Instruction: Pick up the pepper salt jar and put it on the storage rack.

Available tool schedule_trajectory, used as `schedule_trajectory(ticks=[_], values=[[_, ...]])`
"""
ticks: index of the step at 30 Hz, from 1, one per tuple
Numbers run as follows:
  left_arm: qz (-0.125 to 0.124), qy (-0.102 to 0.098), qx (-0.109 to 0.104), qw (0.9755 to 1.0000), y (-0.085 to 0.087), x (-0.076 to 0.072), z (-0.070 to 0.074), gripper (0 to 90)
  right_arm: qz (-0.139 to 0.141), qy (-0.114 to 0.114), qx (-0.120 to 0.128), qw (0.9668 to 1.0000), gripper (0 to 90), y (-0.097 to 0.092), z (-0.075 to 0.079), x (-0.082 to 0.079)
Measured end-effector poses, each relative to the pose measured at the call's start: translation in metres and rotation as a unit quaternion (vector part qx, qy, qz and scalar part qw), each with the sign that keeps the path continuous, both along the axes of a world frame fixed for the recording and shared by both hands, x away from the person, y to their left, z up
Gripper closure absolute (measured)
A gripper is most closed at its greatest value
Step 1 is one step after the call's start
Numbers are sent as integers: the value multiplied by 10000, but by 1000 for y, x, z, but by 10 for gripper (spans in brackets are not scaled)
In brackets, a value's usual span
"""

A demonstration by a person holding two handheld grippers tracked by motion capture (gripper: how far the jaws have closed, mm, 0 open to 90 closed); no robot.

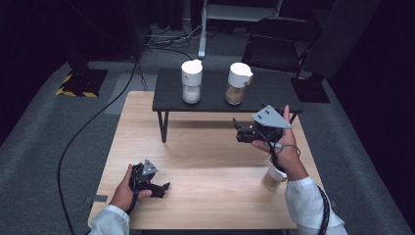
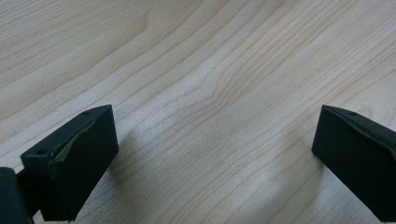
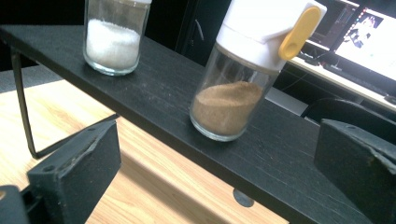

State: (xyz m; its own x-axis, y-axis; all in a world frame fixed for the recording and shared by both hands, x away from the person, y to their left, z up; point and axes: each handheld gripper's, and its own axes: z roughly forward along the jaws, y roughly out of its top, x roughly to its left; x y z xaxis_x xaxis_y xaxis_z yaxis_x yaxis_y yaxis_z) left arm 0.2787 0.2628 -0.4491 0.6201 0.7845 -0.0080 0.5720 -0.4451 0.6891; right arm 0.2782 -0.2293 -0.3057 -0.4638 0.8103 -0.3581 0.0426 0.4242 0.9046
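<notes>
Two glass shakers with white lids stand on a low black shelf (image 1: pixel 264 90) at the back of the wooden table (image 1: pixel 205 161). The left shaker (image 1: pixel 191 81) (image 3: pixel 114 42) holds white grains. The right shaker (image 1: pixel 239 83) (image 3: pixel 229 107) holds brown powder and has a yellow tab on its lid. My right gripper (image 1: pixel 237 132) (image 3: pixel 217 172) hovers open just in front of the shelf, facing the brown shaker, nothing between its jaws. My left gripper (image 1: pixel 165 188) (image 2: pixel 215 154) rests open low over bare wood near the front left.
A third glass jar (image 1: pixel 273 178) with pale contents stands on the table, partly hidden under the right forearm. Behind the table are a black folding chair (image 1: pixel 279 41), floor cables (image 1: pixel 98 117) and a yellow-striped stand base (image 1: pixel 80 83). A lit monitor (image 3: pixel 369 37) shows far off.
</notes>
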Motion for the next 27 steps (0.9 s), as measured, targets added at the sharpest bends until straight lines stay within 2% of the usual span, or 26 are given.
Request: schedule_trajectory(ticks=[5, 6, 9, 21, 27], values=[[-1, 0, 1, 10000, 0, 0, 0, 0, 62, -45, -89, 9999, 5, -8, -4, -5], [-1, -1, 0, 10000, 0, 0, 0, 0, 122, -74, -198, 9997, 4, -12, -5, -8], [1, 0, -1, 10000, 0, 0, 0, 0, 67, -154, -295, 9994, 5, -15, -9, -12], [1, 0, -4, 10000, 0, 0, 0, 0, -26, 91, -432, 9990, 5, -54, -24, -33], [1, 0, -2, 10000, 0, 0, 0, 0, -2, 185, -483, 9987, 4, -64, -31, -42]])
